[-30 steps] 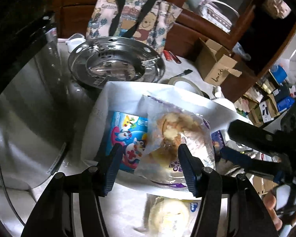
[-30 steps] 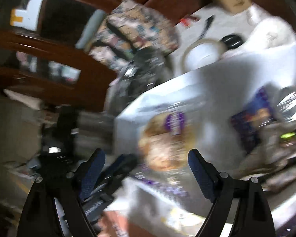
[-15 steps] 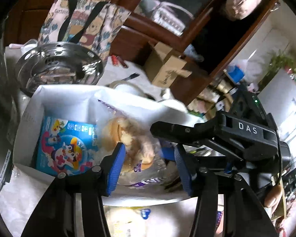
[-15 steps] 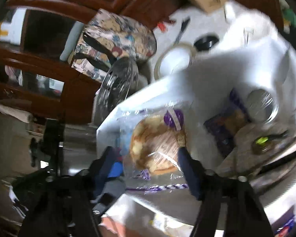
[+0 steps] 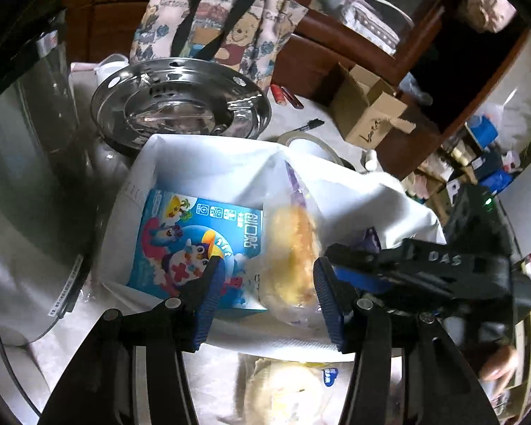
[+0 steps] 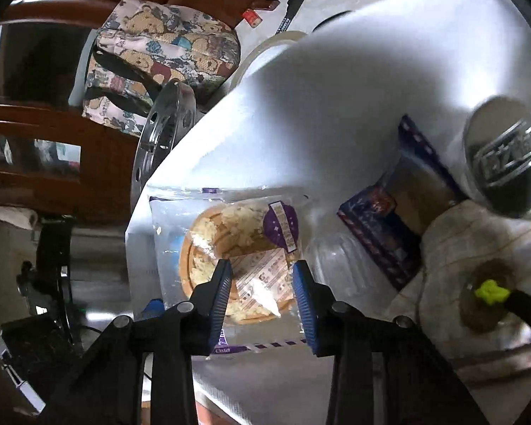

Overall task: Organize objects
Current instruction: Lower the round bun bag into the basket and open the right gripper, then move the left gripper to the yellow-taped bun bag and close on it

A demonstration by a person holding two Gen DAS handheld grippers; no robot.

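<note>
Bread packet [image 6: 240, 258] pinched by closing right hand-held gripper [image 6: 262, 295] – left hand-held gripper [image 5: 265, 297] released.

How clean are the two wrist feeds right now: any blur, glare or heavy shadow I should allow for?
Left wrist view: mostly sharp, the bagged bun smeared, glare on the steel tray, edges bent by fisheye. Right wrist view: the bun's label reads crisply, the white bag is half blown out and half shadowed, the can slightly blurred.

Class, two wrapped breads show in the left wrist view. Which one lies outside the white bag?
The pale wrapped bun on the table, below the bag's near edge. The golden pastry sits inside, beside the blue box.
</note>
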